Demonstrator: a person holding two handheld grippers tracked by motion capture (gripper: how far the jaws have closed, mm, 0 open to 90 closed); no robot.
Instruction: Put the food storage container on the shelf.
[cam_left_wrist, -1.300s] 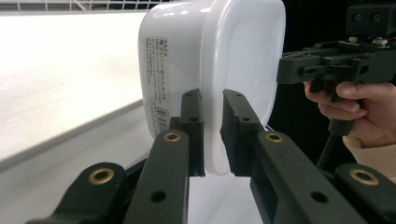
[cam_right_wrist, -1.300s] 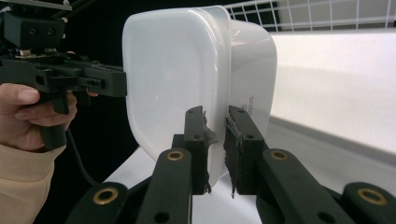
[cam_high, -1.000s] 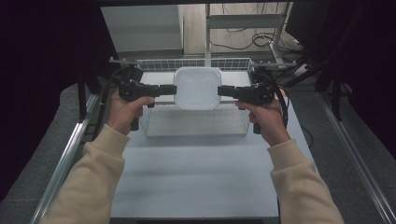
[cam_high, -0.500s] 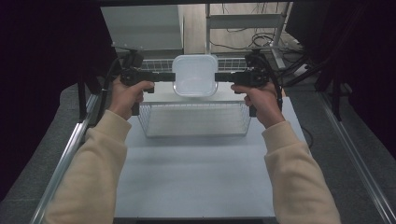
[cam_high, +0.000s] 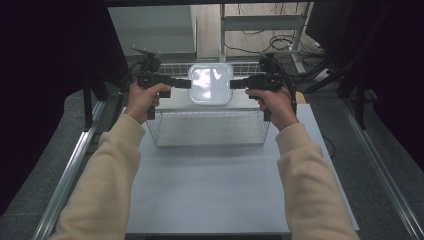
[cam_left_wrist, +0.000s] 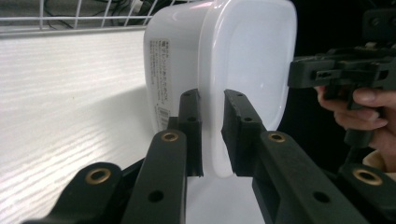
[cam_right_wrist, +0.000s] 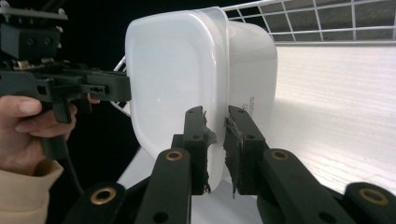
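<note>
A white plastic lidded container (cam_high: 210, 84) is held up over the far part of a wire basket (cam_high: 210, 129), level and lid up in the high view. My left gripper (cam_high: 183, 83) is shut on the rim at its left edge, and my right gripper (cam_high: 237, 83) is shut on the rim at its right edge. In the left gripper view the container (cam_left_wrist: 224, 70) stands between my black jaws, with a printed label on its side. The right gripper view shows the container (cam_right_wrist: 187, 88) pinched at its lid rim, with the other gripper (cam_right_wrist: 70, 86) beyond it.
The wire basket stands on a pale grey table (cam_high: 220, 185), towards its far end. A metal rail (cam_high: 70, 170) runs along the table's left side and another (cam_high: 385, 175) along the right. Cables and a shelf frame (cam_high: 265, 25) lie behind.
Both grippers have carried the container farther away and a little higher, from over the basket's middle to its far side. Both stay shut on its rim.
</note>
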